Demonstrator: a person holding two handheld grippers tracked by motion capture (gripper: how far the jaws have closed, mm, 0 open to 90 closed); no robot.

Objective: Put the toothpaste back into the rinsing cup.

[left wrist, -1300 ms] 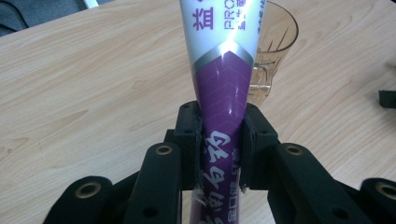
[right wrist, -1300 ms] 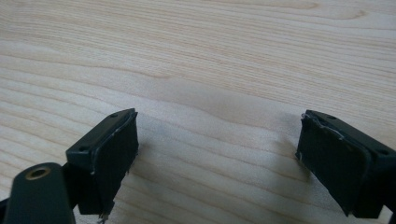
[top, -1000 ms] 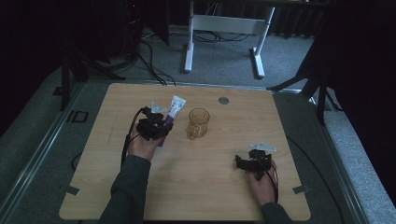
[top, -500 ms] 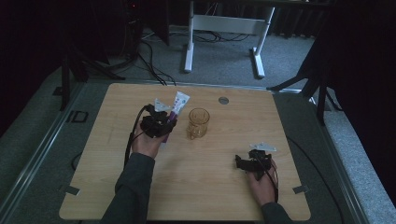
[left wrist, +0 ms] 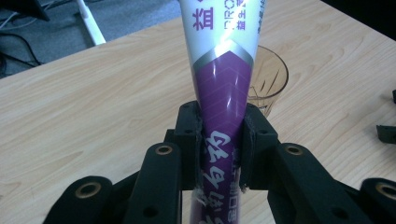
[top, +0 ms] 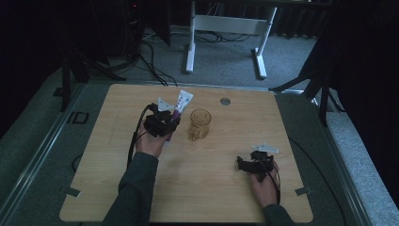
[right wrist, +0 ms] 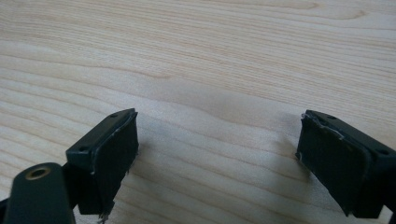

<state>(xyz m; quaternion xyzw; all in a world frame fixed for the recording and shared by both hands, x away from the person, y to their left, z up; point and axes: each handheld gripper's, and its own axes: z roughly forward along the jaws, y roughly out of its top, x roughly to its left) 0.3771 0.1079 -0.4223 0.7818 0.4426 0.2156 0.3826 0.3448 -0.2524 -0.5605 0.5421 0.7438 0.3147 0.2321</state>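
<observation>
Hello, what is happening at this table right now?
A person works at a wooden table with a tool in each hand. The left tool is shut on a purple and white tube, held close beside a clear glass cup. The right tool is open, holding nothing, low over bare wood nearer the person.

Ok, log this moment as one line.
left gripper: shut on purple-and-white toothpaste tube | right gripper: open, empty | amber glass mug: upright on wooden table
</observation>
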